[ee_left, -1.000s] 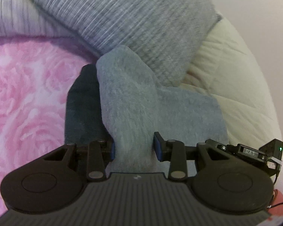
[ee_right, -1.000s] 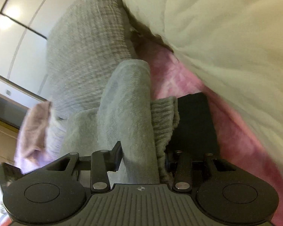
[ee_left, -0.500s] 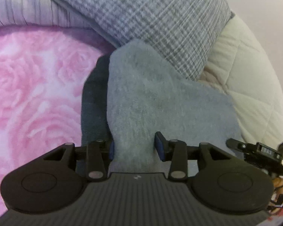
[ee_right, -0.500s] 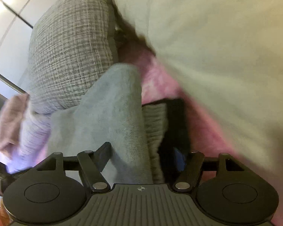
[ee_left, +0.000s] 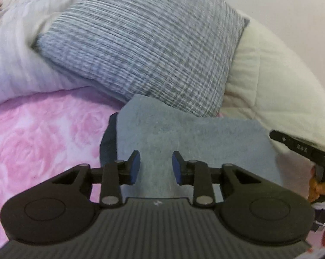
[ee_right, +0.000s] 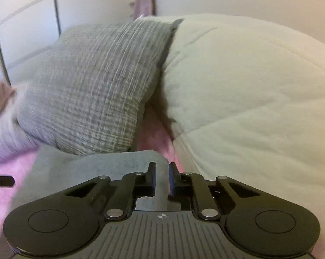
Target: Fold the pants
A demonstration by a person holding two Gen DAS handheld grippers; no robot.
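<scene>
In the left wrist view, the left gripper [ee_left: 156,165] hangs over the folded grey pants [ee_left: 197,142], which lie flat on the pink rose-patterned bedspread [ee_left: 39,133]. Its jaws have just been closing, yet its blue pads [ee_left: 134,166] stand apart with a visible gap, and the cloth below them looks flat, not pinched; nothing is clamped. A darker layer of fabric [ee_left: 107,142] peeks out along the left edge of the pants. The far edge of the pants touches a grey woven cushion [ee_left: 145,43], which leans against a pale striped pillow [ee_left: 13,64] on the left and a cream quilted duvet [ee_left: 276,82] on the right. At the right edge the right gripper [ee_left: 300,149] shows as a black bar, with part of a hand [ee_left: 320,190] beneath it.

In the right wrist view, the right gripper [ee_right: 162,178] has its jaws drawn nearly together after just closing; only a narrow slit remains, and no fold of cloth rises between them. The pants [ee_right: 93,168] lie below and to the left, their far edge against the cushion [ee_right: 93,90]. The duvet [ee_right: 248,99] fills the right side. A black tip of the left gripper [ee_right: 1,180] shows at the left edge over the bedspread [ee_right: 2,168].
</scene>
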